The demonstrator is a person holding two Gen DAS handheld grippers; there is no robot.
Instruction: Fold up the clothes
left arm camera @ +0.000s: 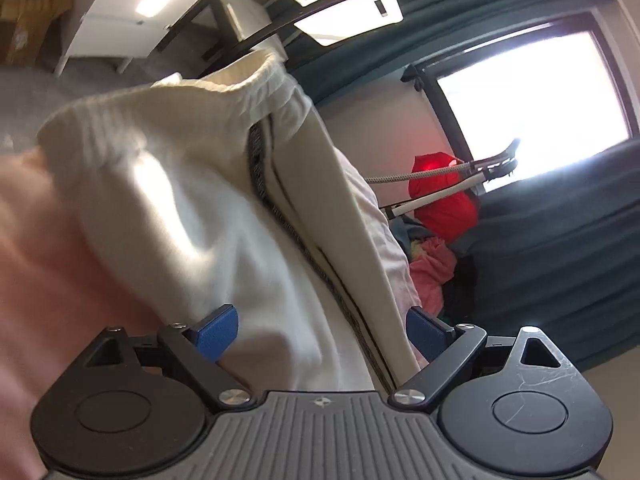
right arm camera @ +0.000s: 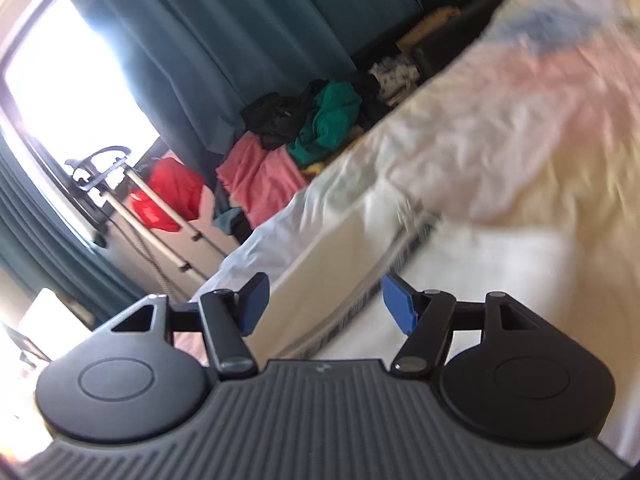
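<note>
Between both spread tools (left arm camera: 322, 330) (right arm camera: 324, 304), cream ribbed-waist trousers (left arm camera: 224, 184) (dark-striped).

Daylight floods through an overexposed window (left arm camera: 536, 96), blown to white in both views. Ceiling lights (left arm camera: 154, 2) add glare overhead. Motion blur smears the cream garment (right arm camera: 500, 128) in the right wrist view. Fisheye distortion bends edges, with dark vignetting at the corners.

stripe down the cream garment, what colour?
Dark grey-black, patterned stripe on the cream garment; clearest in left wrist view.
</note>
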